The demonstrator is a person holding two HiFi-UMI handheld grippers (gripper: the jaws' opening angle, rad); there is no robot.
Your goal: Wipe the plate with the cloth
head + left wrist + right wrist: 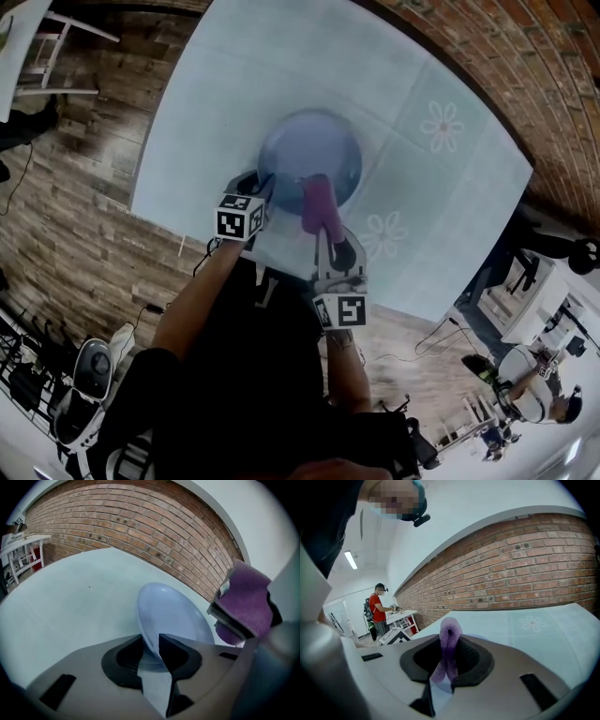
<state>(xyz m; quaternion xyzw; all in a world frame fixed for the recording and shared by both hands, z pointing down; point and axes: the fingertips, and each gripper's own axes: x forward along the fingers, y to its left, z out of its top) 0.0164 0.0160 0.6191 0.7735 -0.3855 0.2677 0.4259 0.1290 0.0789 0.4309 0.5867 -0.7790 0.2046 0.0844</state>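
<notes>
The round, shallow, smooth pale-blue plate point(309, 155) lies near the middle of the pale flower-printed surface point(281, 66), and the left claw point(152, 651) is pinched on its near-left rim. The right claw point(449, 663) is pressed together on a soft purple cloth point(317, 204), folded into a thick strip. Its long axis runs from the claw away over the plate's near right part.

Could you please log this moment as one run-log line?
left gripper: shut on plate rim | right gripper: shut on cloth | cloth: over plate's near edge, contact unclear
</notes>
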